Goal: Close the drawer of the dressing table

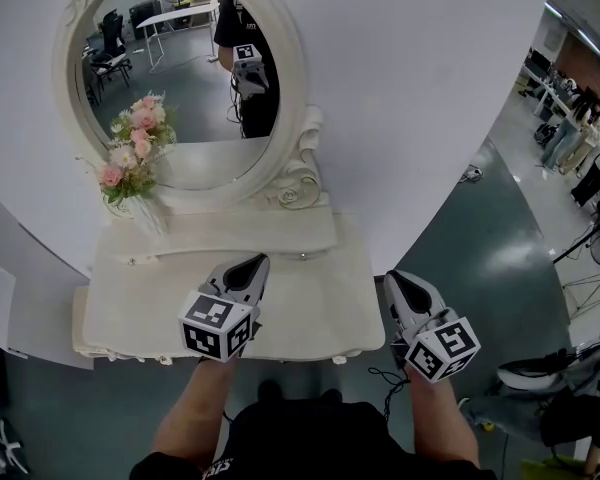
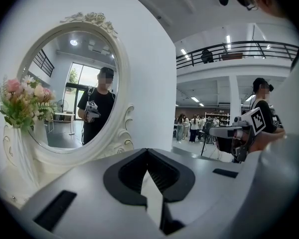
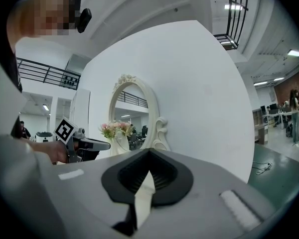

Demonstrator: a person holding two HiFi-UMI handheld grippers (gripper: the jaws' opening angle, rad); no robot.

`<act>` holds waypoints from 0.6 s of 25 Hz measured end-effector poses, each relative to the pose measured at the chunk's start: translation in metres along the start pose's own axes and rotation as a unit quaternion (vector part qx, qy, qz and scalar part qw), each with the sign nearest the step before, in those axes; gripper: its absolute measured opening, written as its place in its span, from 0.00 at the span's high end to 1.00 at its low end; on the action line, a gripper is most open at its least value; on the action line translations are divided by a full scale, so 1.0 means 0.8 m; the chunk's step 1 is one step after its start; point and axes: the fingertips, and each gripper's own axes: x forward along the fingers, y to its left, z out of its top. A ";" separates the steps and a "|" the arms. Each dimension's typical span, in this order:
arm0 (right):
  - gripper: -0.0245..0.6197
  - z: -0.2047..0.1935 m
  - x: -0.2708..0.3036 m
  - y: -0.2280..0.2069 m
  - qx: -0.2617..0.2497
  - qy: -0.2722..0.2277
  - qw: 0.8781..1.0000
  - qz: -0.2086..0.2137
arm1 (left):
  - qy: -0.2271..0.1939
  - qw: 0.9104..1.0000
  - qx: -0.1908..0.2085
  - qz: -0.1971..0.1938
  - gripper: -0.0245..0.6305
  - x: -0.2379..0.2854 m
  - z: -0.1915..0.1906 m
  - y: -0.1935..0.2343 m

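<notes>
The white dressing table (image 1: 315,313) stands against a white curved wall, with an oval mirror (image 1: 180,68) and pink flowers (image 1: 132,153) at its back left. Two small knobs (image 1: 302,256) show on the low raised tier at the back of the top. The table's front face is hidden from above, so I cannot tell how its drawer stands. My left gripper (image 1: 258,260) hovers over the middle of the table top, jaws together and holding nothing (image 2: 147,151). My right gripper (image 1: 392,278) is just off the table's right edge, also shut and empty (image 3: 149,151).
Dark green floor lies to the right of the table, with a cable (image 1: 473,174) on it. People (image 1: 570,128) stand by desks at the far right. A metal stand (image 1: 585,288) and more gear are at the right edge.
</notes>
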 end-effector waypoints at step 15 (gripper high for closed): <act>0.95 -0.003 0.004 0.001 0.010 -0.001 1.000 0.008 | 0.003 1.000 0.000 -0.004 0.95 0.000 -0.004 -0.004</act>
